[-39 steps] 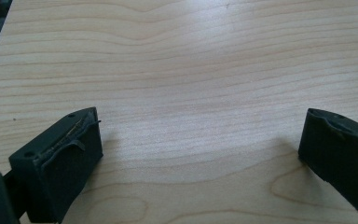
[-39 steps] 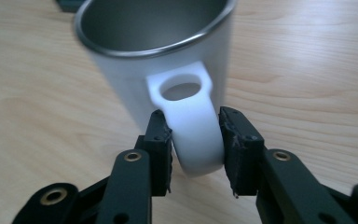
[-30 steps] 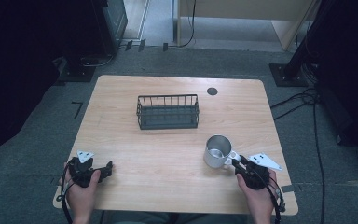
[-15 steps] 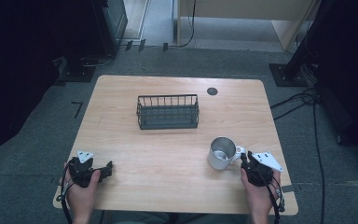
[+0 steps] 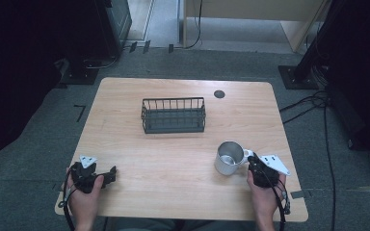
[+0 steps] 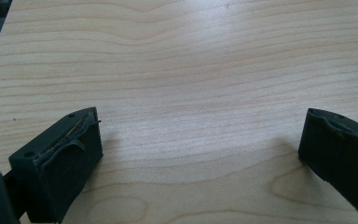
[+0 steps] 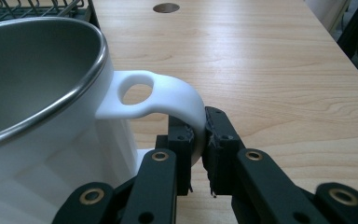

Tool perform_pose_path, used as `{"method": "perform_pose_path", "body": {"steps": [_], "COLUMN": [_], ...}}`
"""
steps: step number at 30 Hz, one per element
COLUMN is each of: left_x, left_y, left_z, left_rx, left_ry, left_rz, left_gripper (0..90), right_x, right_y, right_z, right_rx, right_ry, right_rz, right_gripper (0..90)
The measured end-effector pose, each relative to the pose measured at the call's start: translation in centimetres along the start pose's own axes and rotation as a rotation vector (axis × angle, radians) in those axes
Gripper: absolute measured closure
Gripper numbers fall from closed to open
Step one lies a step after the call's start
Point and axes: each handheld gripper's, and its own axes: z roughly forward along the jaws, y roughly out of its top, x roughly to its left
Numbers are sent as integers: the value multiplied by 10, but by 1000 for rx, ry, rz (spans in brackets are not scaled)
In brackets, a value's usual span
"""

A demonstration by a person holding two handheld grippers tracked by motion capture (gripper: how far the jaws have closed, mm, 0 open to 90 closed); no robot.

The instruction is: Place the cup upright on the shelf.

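Just ahead of the right claw [image 5: 249,160], in the high view, stands the round steel mug with a white handle [image 5: 229,158], upright on the pale wooden tabletop [image 5: 183,154]. Its handle is turned back toward that claw, which is why the hand can take it from the near side without reaching over the rim. Farther ahead and off to the left of this claw sits the dark wire basket [image 5: 174,115], open at the top and well apart from the mug; I judge it the likely place for the mug to go. The left claw [image 5: 112,172] lies low on the tabletop near the front edge, far to the left of the mug and nowhere near it (parked, it seems, so as not to get in the way).

In the left gripper view, the left claw stands wide apart with nothing between its two black jaws but bare wood grain [image 6: 191,84].

In the right gripper view, the right claw [image 7: 199,140] has just been closing and is now clamped on the curved white handle [image 7: 168,95], at its outer bend; the pads [image 7: 213,135] press on either side of it. The mug's steel bowl rises close at the left, and a corner of the basket [image 7: 37,9] shows beyond it. Gripping the handle, not the wall, leaves the mug level for a lift.
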Motion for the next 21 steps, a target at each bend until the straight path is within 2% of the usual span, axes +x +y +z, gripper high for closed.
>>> {"method": "perform_pose_path", "body": {"steps": [10, 21], "left_x": [0, 0], "left_y": [0, 0], "left_z": [0, 0], "left_rx": [0, 0], "left_ry": [0, 0], "left_rz": [0, 0], "left_gripper": [0, 0], "right_x": [7, 17], "right_y": [8, 20], "right_z": [-3, -4], "right_rx": [-8, -56], "right_ry": [3, 19], "right_rz": [-16, -31], "right_gripper": [840, 842]}}
